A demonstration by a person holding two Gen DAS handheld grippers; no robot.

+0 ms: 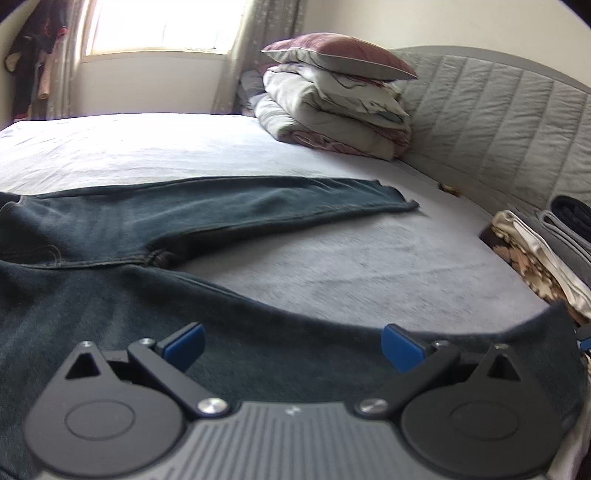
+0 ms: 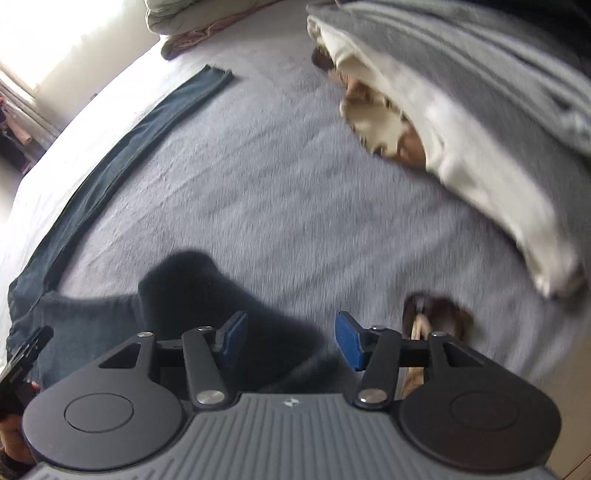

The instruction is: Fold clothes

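We see a pair of dark jeans (image 1: 110, 229) spread flat on the grey sheet of the bed (image 1: 369, 258), its waist toward the bed's left side and its two legs splayed apart in a V. The far leg runs toward the quilted headboard (image 1: 498, 122), its hem lying well short of it; the near leg runs along the bed's near edge, right under our two tools. The left gripper (image 1: 293, 347) hovers low over that near leg with its blue pads wide apart and nothing pinched between them. The right gripper (image 2: 291, 341) points steeply down near the end of the same leg; its jaws are apart too, dark denim showing below the gap, but we cannot see either pad pressing on it. The right wrist view is smeared by motion. A stack of folded clothes (image 1: 546, 251), cream, patterned brown and grey, sits at the bed's right side beside the headboard. Folded quilts topped by a maroon pillow (image 1: 340, 55) are piled at the far corner, near the curtained window (image 1: 159, 26).
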